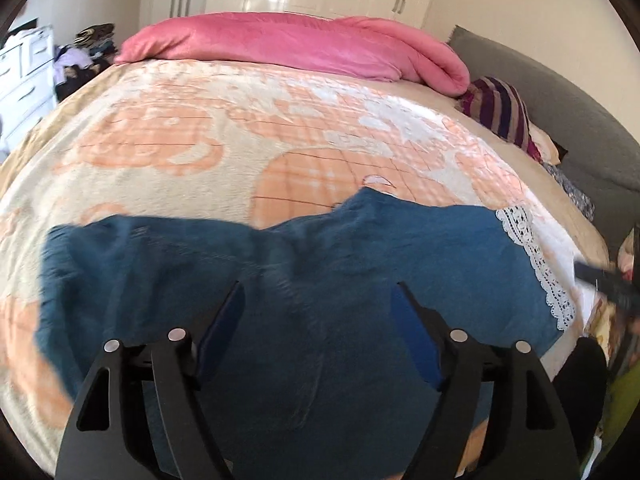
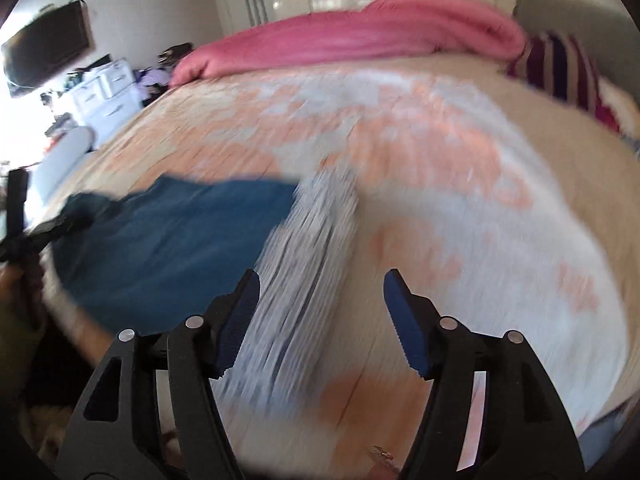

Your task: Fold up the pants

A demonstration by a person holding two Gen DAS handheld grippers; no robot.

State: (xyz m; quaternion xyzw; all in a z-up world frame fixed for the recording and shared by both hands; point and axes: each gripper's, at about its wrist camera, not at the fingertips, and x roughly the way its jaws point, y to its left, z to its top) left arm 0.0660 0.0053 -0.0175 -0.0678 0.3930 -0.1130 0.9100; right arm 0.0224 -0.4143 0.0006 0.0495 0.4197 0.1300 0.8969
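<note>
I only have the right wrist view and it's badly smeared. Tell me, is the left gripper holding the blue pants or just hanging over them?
Observer: The left gripper is open, jaws spread over the blue pants, with no cloth between them.
Operator: What's that white streak on my screen?
Observer: A white lace trim along the pants' right edge; it is sharp in the left view.
Operator: Are the pants spread out to the left?
Observer: Yes, the blue cloth reaches far left across the peach patterned blanket, its far edge uneven.
</note>
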